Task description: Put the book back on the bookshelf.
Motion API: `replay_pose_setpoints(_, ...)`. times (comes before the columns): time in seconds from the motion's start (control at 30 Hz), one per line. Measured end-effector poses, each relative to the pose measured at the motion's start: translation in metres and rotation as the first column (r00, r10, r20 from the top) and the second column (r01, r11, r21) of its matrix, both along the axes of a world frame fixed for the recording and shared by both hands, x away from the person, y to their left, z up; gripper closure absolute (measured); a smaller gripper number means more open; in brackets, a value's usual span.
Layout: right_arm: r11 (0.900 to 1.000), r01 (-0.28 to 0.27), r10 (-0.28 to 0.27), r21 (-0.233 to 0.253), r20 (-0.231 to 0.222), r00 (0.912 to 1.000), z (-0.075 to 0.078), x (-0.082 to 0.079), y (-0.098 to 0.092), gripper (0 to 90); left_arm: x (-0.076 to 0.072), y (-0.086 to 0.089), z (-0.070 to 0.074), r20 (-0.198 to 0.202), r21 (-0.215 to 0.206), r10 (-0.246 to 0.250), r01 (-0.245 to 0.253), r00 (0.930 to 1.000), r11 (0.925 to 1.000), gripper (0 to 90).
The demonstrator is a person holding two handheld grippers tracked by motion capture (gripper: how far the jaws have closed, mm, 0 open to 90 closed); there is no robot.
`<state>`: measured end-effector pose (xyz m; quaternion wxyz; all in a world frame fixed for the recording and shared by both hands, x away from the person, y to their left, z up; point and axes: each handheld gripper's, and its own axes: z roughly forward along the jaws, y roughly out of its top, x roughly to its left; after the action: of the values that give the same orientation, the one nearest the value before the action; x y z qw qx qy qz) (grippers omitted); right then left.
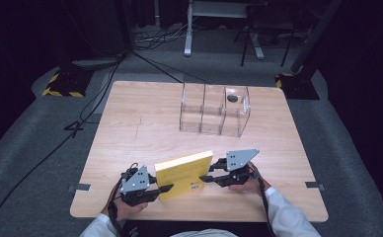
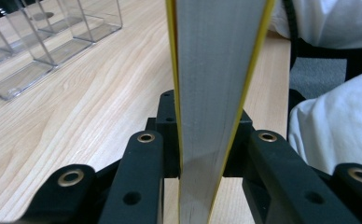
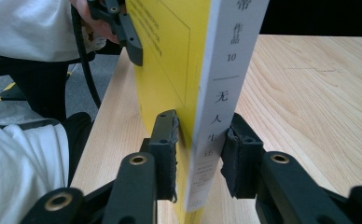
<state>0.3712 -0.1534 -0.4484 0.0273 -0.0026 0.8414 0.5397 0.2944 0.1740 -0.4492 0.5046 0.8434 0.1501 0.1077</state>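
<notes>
**High view: yellow book held from both ends, near front edge of table**

High view, left to right: left gripper [image 1: 164,188] comes in from the bottom left, hand under it, jaws closed on the left end of the yellow book [image 1: 183,174]. Book sits near the front edge of the wooden table [image 1: 130,128], tilted a bit, front cover up. Right gripper [image 1: 205,178] bites the book's right edge, grey plate on top, white sleeve behind it. Clear three-compartment organizer [image 1: 214,109] stands further back, right of centre, well apart from the book.

Left gripper view: both jaws are pressed onto the book, one per cover, page block [image 2: 216,93] running straight up between them. Yellow cover edges show either side of the pages. Organizer [image 2: 39,42] is top left on the table; white sleeve [image 2: 337,121] at right.

Right gripper view: jaws clamped across the book at the spine [image 3: 221,93], white with printed characters; left pad on the yellow cover [image 3: 165,70], right pad on the other face. Left gripper [image 3: 123,28] grips the far end, top left. Can't tell whether the book rests on the table or is just off it.
</notes>
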Motion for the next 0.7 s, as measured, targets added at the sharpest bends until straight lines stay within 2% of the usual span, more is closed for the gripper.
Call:
replay_pose_setpoints(0.07, 1.0, -0.005, 0.005, 0.002, -0.005, 1.0, -0.001, 0.0, 0.002, 63.4, 0.0, 0.0, 0.0, -0.005, -0.001, -0.016, 0.016, 0.9999, 0.9999, 75.1)
replay_pose_setpoints(0.13, 1.0, 0.001, 0.0, -0.03, 0.012, 0.9999, -0.004, -0.001, 0.009, 57.5, 0.0, 0.0, 0.0, -0.013, -0.009, -0.025, 0.025, 0.9996, 0.9997, 75.1)
replay_pose_setpoints(0.17, 0.999, -0.003, 0.004, -0.055, 0.02, 0.9998, -0.006, -0.003, 0.014, 58.5, 0.0, -0.001, 0.0, -0.015, -0.008, -0.024, 0.024, 0.9996, 0.9997, 75.0)
replay_pose_setpoints(0.2, 0.998, -0.008, 0.011, -0.069, 0.031, 0.9995, -0.008, -0.005, 0.018, 62.4, 0.0, -0.001, 0.0, -0.009, -0.002, -0.023, 0.022, 0.9997, 0.9997, 75.0)
replay_pose_setpoints(0.23, 0.997, -0.008, 0.011, -0.072, 0.042, 0.9991, -0.01, -0.007, 0.02, 62.2, 0.0, -0.001, 0.0, -0.008, -0.001, -0.021, 0.021, 0.9998, 0.9998, 74.9)
replay_pose_setpoints(0.3, 0.998, 0.002, 0.002, -0.066, 0.054, 0.9986, -0.011, -0.009, 0.021, 64.4, 0.001, 0.0, 0.0, -0.009, -0.005, -0.004, 0.004, 1.0, 1.0, 74.0)
replay_pose_setpoints(0.37, 0.998, -0.01, 0.012, -0.057, 0.041, 0.9991, -0.011, -0.008, 0.019, 68.2, 0.003, 0.0, -0.001, -0.004, -0.003, 0.025, -0.025, 0.9997, 0.9997, 70.9)
replay_pose_setpoints(0.4, 0.998, -0.01, 0.012, -0.057, 0.041, 0.9991, -0.011, -0.008, 0.019, 68.2, 0.003, 0.0, -0.001, -0.004, -0.003, 0.025, -0.025, 0.9997, 0.9997, 68.0)
replay_pose_setpoints(0.43, 0.999, -0.022, 0.024, -0.048, 0.037, 0.999, -0.011, -0.01, 0.017, 73.4, 0.005, -0.001, -0.002, -0.003, -0.008, 0.055, -0.055, 0.9985, 0.9984, 64.9)
replay_pose_setpoints(0.5, 0.999, -0.026, 0.027, -0.043, 0.034, 0.9991, -0.011, -0.012, 0.017, 75.3, 0.007, -0.001, -0.002, 0.003, -0.006, 0.087, -0.087, 0.9962, 0.9962, 59.7)
replay_pose_setpoints(0.53, 0.999, -0.027, 0.029, -0.039, 0.033, 0.999, -0.012, -0.013, 0.016, 75.6, 0.007, -0.001, -0.002, 0.003, -0.006, 0.087, -0.087, 0.9962, 0.9962, 55.5)
replay_pose_setpoints(0.57, 0.999, -0.027, 0.029, -0.039, 0.033, 0.999, -0.012, -0.013, 0.016, 75.6, 0.008, 0.0, -0.003, -0.002, -0.005, 0.112, -0.112, 0.9937, 0.9937, 55.5)
replay_pose_setpoints(0.6, 0.999, -0.001, 0.002, -0.036, 0.041, 0.9991, -0.012, -0.015, 0.016, 75.8, 0.01, 0.001, -0.005, -0.004, 0.015, 0.154, -0.154, 0.9881, 0.988, 48.6)
replay_pose_setpoints(0.67, 0.999, 0.016, -0.014, -0.038, 0.045, 0.9989, -0.012, -0.017, 0.015, 75.8, 0.011, 0.002, -0.007, -0.016, 0.021, 0.17, -0.17, 0.9853, 0.9852, 43.8)
replay_pose_setpoints(0.7, 0.999, 0.023, -0.021, -0.039, 0.051, 0.9985, -0.012, -0.018, 0.014, 75.9, 0.011, 0.002, -0.008, -0.016, 0.025, 0.169, -0.168, 0.9855, 0.9854, 44.6)
